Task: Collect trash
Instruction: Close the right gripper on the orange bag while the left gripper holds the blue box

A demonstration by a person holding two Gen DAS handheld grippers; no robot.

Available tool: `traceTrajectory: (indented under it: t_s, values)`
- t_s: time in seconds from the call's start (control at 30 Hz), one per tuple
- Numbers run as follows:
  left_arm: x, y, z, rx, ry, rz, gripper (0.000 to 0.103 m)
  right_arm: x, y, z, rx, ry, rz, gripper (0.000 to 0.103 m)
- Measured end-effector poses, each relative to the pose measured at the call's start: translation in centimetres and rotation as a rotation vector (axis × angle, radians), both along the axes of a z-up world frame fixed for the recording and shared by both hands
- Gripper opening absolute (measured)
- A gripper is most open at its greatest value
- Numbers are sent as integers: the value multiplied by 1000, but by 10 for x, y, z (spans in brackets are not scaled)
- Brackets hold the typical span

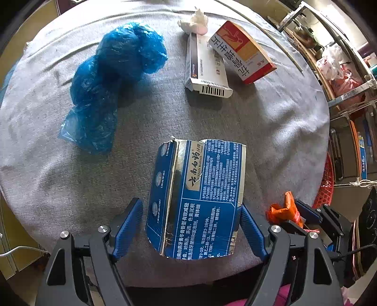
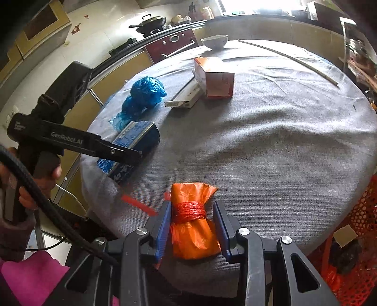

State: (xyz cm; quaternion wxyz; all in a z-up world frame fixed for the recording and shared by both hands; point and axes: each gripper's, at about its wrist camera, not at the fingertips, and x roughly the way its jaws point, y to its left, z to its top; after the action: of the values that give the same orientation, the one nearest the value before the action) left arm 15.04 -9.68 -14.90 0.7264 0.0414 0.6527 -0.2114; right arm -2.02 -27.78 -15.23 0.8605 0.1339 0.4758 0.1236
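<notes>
On the counter [image 2: 282, 146], the blue box [image 1: 195, 197] lies lengthwise between my left hand-held gripper [image 1: 190, 226], whose jaws stand apart around it. My right hand-held gripper [image 2: 193, 226] straddles the smaller orange bundle [image 2: 193, 226], long axis straight ahead, unclamped.

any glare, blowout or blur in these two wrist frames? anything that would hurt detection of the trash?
Left wrist: sharp, strong fisheye bowing at the table edge; hard sunlight, glare on the foil strip of the blue toothpaste box and on the blue plastic bag. Right wrist: window blown out white; orange bundle sharp, though a red strip beside it looks smeared.
</notes>
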Motion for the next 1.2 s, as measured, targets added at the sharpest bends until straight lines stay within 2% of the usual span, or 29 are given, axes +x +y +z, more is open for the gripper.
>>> traceTrajectory:
  t_s: [0.07,0.2,0.4,0.53,0.8,1.1,1.2]
  values:
    - [-2,2,2,-2,-29,0,81,0,4,0,-21,-2,6,39]
    - [-8,2,8,-2,-79,-4,58,-2,9,2,-39,-20,26,33]
    - [-17,-3,19,-15,-143,-13,58,-4,-1,13,-19,-61,-18,32]
    - [-29,-7,42,-11,-219,-40,58,-6,-13,23,0,-101,-69,31]
    - [-67,-30,74,-18,-329,-132,58,-18,-55,42,38,-176,-216,31]
    - [-90,-54,90,-22,-422,-197,58,-46,-109,57,60,-240,-371,31]
    - [-85,-52,89,-15,-432,-182,58,-54,-123,61,109,-253,-390,31]
